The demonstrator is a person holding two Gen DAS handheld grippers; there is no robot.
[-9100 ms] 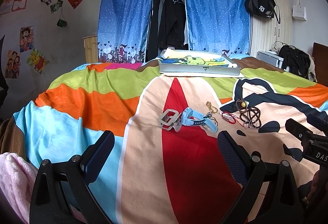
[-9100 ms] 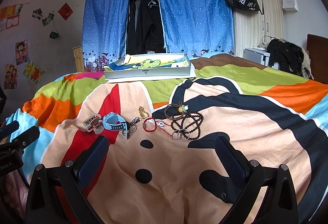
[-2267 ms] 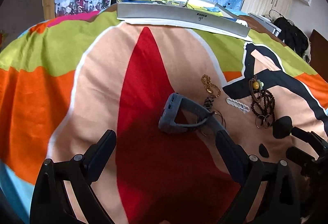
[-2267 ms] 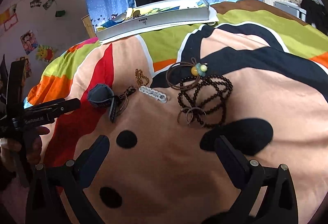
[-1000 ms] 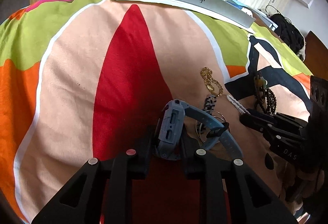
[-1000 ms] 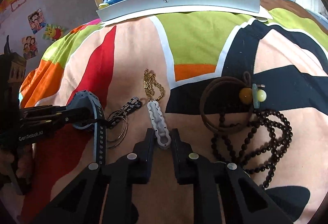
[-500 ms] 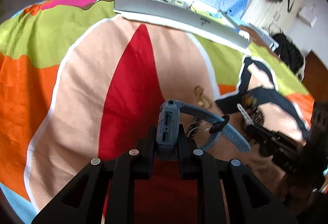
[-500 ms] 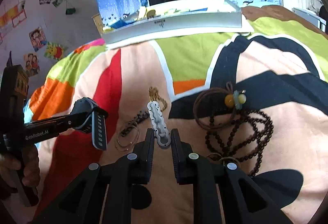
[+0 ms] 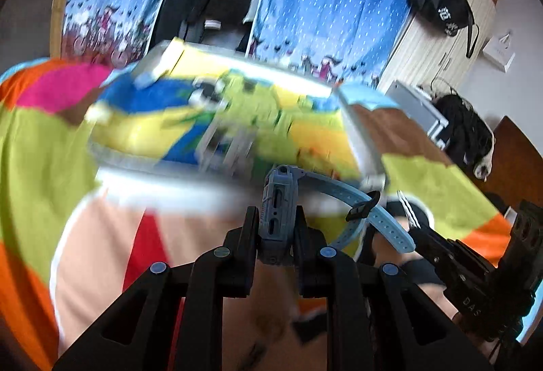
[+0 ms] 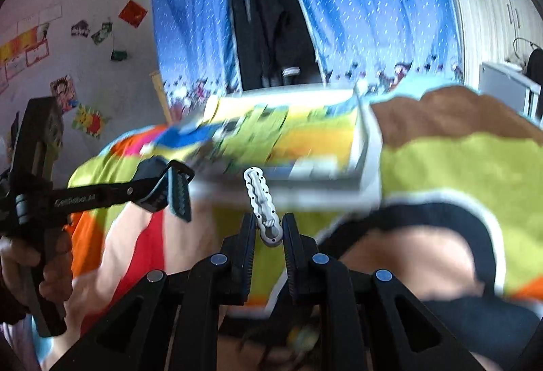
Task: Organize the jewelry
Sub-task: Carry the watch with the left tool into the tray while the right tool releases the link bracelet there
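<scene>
My left gripper is shut on the blue watch, whose strap curls out to the right in the air. My right gripper is shut on a white hair clip that stands upright between the fingers. Both are raised above the bed and close to the grey tray with a colourful cartoon lining; the tray is motion-blurred in both views. In the right wrist view the left gripper with the watch shows at the left, held by a hand.
The bed's multicoloured cover fills the foreground. Behind the tray hang blue dotted curtains with dark clothes between them. A white wardrobe with a black bag stands at the right. Blurred beads lie under the right gripper.
Both grippers have lifted off the bed with the watch and the hair clip and moved forward; the tray is now much nearer and larger in both views.
</scene>
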